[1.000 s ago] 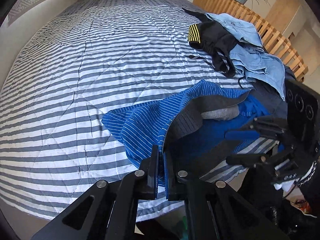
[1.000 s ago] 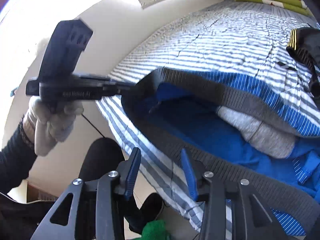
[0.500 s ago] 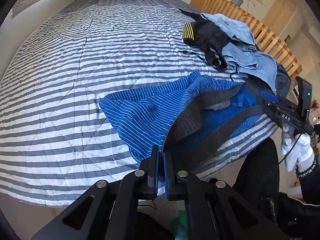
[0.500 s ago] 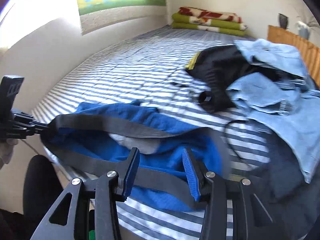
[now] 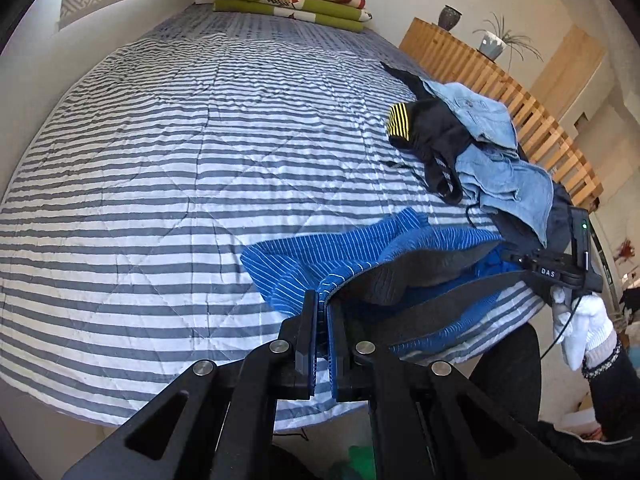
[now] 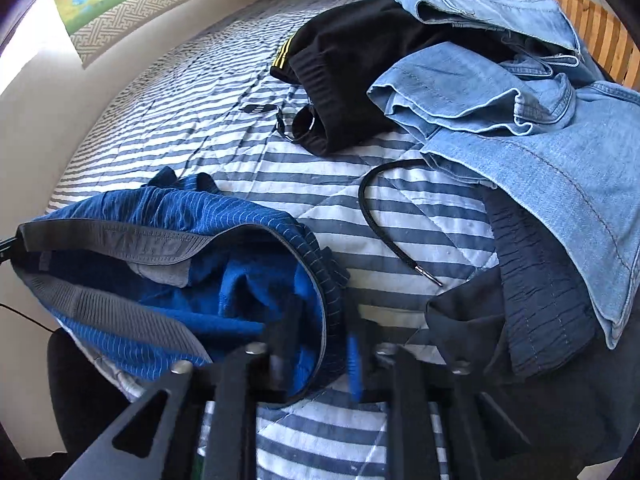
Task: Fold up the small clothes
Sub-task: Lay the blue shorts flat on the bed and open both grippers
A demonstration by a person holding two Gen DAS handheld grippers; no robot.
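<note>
Left gripper (image 5: 323,332) pinches the soft, limp blue shorts (image 5: 340,252) by the waistband (image 6: 120,240); right gripper (image 6: 320,354), blurred, straddles its far-right end, closure unclear.

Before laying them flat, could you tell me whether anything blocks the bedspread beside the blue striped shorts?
Nothing visible does; the bedspread left of the blue striped shorts is bare, the clothes pile lies right.

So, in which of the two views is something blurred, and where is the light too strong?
Right wrist view: the right tongs are smeared by motion blur, while the blue striped garment and denim stay sharp; the wall at left is overexposed. Left wrist view: sharp throughout, the left tongs crisp, with strong fisheye bending of the striped bedcover.
</note>
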